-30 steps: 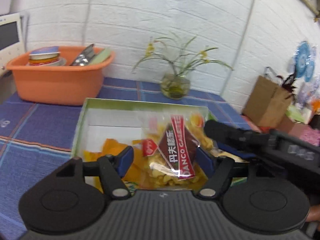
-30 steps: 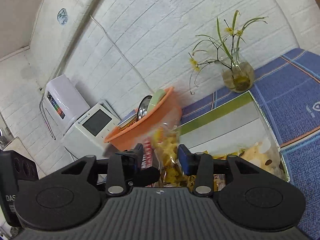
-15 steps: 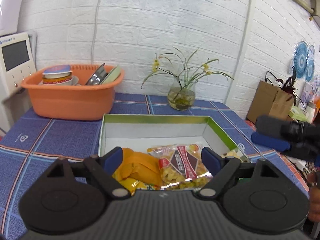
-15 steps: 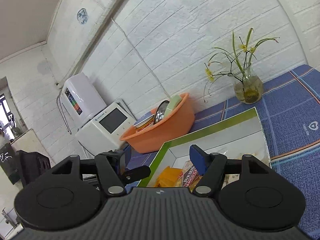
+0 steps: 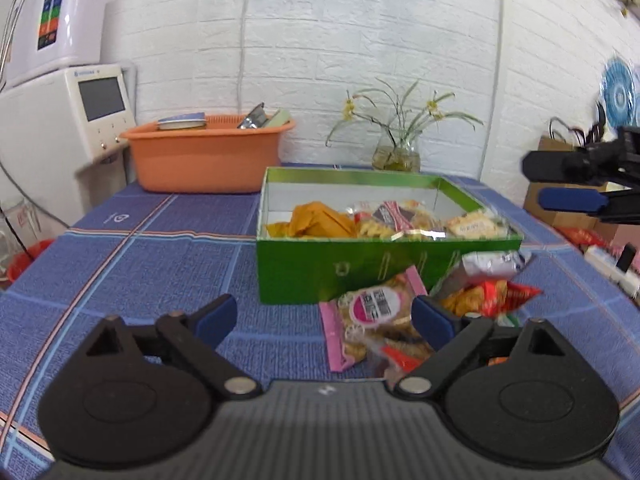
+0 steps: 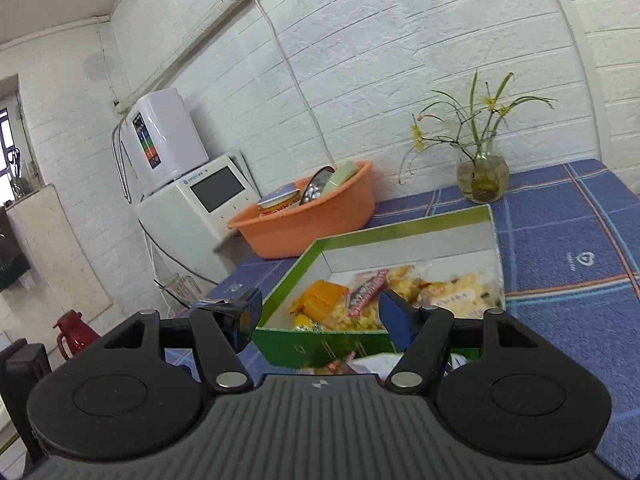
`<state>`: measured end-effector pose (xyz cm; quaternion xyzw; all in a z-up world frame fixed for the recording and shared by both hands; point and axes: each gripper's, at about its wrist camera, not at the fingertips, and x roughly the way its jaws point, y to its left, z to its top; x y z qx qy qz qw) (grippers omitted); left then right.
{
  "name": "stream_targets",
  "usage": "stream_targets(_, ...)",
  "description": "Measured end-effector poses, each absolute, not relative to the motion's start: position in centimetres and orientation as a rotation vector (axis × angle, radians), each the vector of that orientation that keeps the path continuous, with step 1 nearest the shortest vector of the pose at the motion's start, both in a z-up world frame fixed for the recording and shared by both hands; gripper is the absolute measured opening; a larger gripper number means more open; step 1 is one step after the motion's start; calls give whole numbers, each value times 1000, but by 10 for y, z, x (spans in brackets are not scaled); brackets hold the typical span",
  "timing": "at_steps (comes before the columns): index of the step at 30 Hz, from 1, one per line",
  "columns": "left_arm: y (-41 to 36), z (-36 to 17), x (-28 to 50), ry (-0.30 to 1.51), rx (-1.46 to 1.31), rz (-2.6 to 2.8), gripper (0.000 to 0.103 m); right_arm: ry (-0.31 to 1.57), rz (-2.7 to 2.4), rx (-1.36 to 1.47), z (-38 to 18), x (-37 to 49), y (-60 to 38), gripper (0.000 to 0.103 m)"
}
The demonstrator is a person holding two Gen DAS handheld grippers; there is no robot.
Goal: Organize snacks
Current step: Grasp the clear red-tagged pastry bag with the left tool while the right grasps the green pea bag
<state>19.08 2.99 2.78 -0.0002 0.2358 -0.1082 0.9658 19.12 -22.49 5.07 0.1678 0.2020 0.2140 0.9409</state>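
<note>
A green box (image 5: 344, 268) with a white inside stands on the blue checked tablecloth. It holds an orange packet (image 5: 316, 220), a clear bag with a red label (image 5: 394, 218) and a pale cracker bag (image 5: 472, 224). In front of the box lie a pink-edged bag (image 5: 372, 324), a red-orange bag (image 5: 488, 298) and a silver packet (image 5: 488, 262). My left gripper (image 5: 324, 320) is open and empty, low over the cloth beside the pink-edged bag. My right gripper (image 6: 320, 314) is open and empty, above the box's (image 6: 352, 344) near edge.
An orange basin (image 5: 208, 156) with dishes stands at the back left. A glass vase with a plant (image 5: 396, 156) stands behind the box. A white appliance (image 5: 60, 120) is off the table's left end. My right gripper also shows in the left wrist view (image 5: 568, 184).
Both grippers let go of the clear bag, which now lies in the box. Both opened and pulled back toward the table's near side; the left dropped low.
</note>
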Motion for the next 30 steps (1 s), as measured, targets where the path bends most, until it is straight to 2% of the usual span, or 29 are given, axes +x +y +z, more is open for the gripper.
stream_targets(5,13,14,193,495,26,-240,93,473,297,405,15,156,-245,103)
stream_targets(10,3,0,201,547,11,-253,93,570,244,361,-10,168,-238,103)
stream_targets(13,2,-8,204,585,-10,-274,87,596,271,335,-15,182,-230,103)
stream_targets(17,3,-14,209,649,-62,-326,71,612,298,260,-20,194,-216,103)
stream_targets(22,4,-16,211,660,-80,-345,64,639,331,265,-26,206,-213,102)
stream_targets(25,6,-16,212,663,-101,-356,59,670,360,377,-33,215,-223,101)
stream_targets(26,8,-16,212,665,-114,-366,55,682,373,442,-35,216,-230,96)
stream_targets(29,16,-15,212,676,-150,-381,55,715,392,617,-43,214,-251,81)
stream_targets(30,18,-15,211,679,-160,-386,55,722,396,657,-45,213,-256,80)
